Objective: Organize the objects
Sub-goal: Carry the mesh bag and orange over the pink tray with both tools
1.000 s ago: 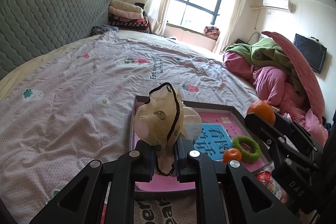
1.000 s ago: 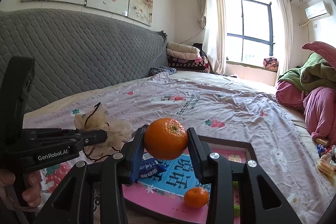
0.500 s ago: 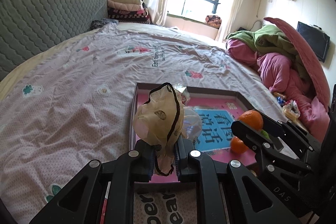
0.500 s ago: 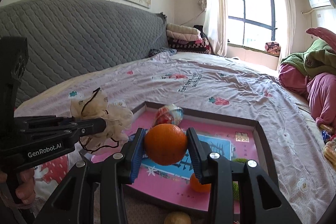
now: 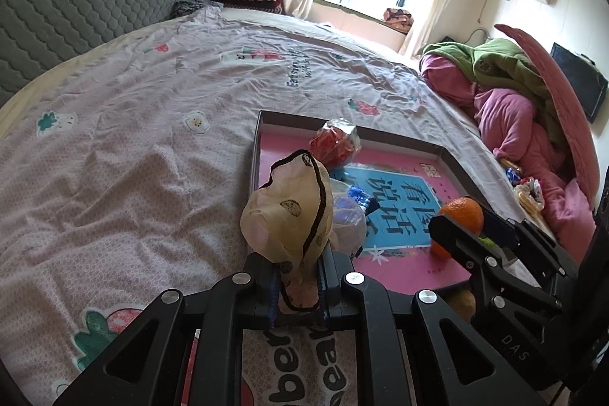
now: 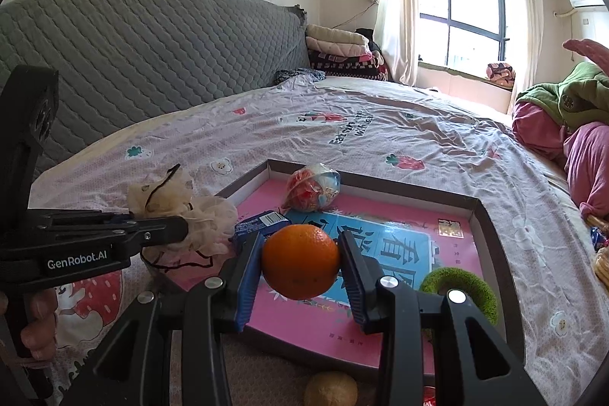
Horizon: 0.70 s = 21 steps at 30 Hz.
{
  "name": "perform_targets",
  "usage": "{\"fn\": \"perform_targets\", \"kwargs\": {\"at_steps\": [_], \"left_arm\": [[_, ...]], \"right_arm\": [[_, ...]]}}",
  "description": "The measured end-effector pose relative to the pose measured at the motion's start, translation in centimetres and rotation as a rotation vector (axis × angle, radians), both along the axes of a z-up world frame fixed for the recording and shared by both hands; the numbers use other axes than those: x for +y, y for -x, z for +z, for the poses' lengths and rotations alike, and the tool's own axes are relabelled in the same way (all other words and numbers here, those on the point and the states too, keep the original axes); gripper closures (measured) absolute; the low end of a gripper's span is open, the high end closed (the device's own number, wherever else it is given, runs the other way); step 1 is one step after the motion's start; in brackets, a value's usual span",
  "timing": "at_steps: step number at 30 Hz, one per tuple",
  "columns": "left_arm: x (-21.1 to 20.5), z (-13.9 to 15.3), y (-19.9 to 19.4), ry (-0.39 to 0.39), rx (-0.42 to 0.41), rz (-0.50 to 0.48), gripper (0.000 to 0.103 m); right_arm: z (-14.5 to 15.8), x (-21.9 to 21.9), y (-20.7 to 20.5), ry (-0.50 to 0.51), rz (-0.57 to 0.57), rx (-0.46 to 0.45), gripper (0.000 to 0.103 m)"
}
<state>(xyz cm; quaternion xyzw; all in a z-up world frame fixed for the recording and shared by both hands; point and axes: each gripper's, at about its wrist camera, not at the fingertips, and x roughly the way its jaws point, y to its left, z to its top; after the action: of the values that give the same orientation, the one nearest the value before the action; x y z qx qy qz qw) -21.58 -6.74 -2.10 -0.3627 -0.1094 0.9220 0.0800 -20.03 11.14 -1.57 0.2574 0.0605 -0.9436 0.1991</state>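
Note:
My left gripper (image 5: 298,284) is shut on a beige mesh pouch (image 5: 289,215) with a black drawstring, held just above the near left corner of a pink tray (image 5: 403,141). My right gripper (image 6: 300,253) is shut on an orange (image 6: 300,269) and hangs over the tray's near edge (image 6: 491,234). The right wrist view shows the left gripper (image 6: 179,227) and pouch (image 6: 182,212) to its left. In the tray lie a red wrapped ball (image 6: 314,187), a blue packet (image 6: 262,221) and a green ring (image 6: 460,288). A second orange (image 5: 439,248) sits under the held one.
The tray rests on a pink patterned bedsheet (image 5: 152,158) with a grey quilted headboard (image 6: 152,44) behind. Piled pink and green bedding (image 5: 514,101) fills the right side. A brownish round fruit (image 6: 331,389) lies on the sheet before the tray. A hand (image 6: 38,330) grips the left handle.
Both grippers have sunk towards the tray and tipped downward, so more of the tray shows. The small orange in the tray is now hidden behind the held orange in the right wrist view.

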Motion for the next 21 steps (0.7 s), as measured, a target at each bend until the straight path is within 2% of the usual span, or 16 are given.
{"fn": "perform_targets", "kwargs": {"at_steps": [9,15,21], "left_arm": [[1.0,-0.5,-0.1,0.062,-0.028,-0.022,0.086],[1.8,-1.0,-0.1,0.104,-0.042,-0.038,0.084],[2.3,-1.3,0.3,0.114,-0.04,-0.049,0.084]], "right_arm": [[-1.0,-0.6,0.6,-0.043,0.004,-0.053,0.063],[-2.3,-1.2,1.6,-0.087,0.003,-0.134,0.063],[-3.1,-1.4,2.4,-0.102,-0.004,-0.183,0.063]]}}
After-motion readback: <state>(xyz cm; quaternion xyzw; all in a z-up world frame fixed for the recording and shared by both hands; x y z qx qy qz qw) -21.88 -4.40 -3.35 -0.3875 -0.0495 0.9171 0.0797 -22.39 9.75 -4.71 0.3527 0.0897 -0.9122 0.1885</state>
